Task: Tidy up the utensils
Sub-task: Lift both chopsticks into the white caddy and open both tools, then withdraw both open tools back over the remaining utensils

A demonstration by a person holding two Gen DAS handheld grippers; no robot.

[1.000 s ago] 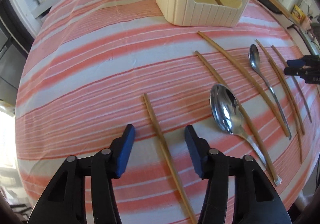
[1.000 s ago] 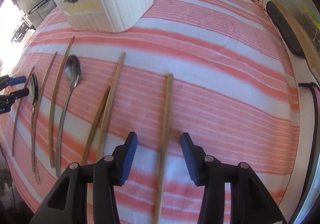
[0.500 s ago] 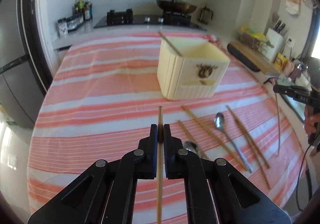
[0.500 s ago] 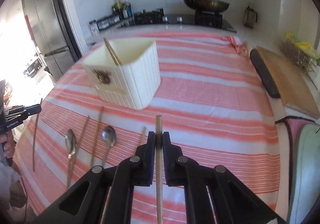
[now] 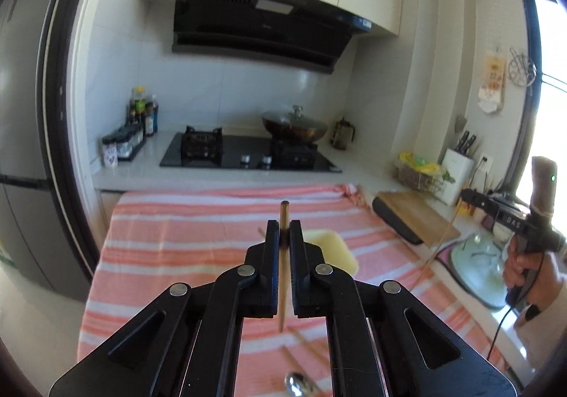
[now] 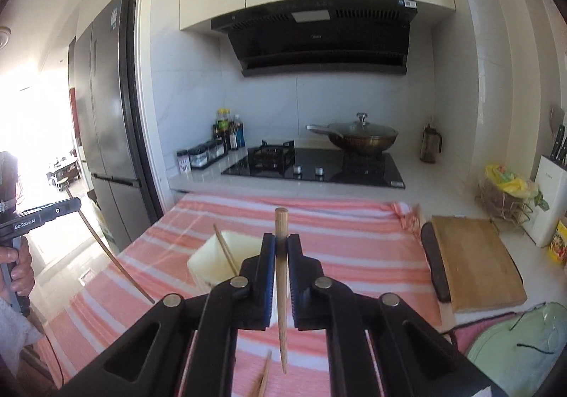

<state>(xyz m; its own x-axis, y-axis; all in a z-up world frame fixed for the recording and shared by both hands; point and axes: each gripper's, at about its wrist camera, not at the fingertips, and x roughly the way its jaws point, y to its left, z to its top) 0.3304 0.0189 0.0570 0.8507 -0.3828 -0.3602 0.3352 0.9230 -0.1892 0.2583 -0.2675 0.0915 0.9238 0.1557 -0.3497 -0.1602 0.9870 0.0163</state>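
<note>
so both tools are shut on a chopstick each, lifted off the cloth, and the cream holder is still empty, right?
Not empty: the right wrist view shows a chopstick already standing in the cream holder. The rest holds: left tool and right tool each clamp a lifted chopstick.

A home kitchen: gas hob (image 6: 312, 166), range hood (image 6: 319, 39) (wok (image 6: 358, 140) on burner).

Cream ribbed utensil box (image 6: 226, 257) stands mid-table on the striped orange-and-white cloth (image 6: 354, 237), one wooden chopstick (image 6: 225, 250) leaning inside it. Bare cloth beyond and right of it. Wooden cutting board (image 6: 475, 262) flanks the right edge.
</note>
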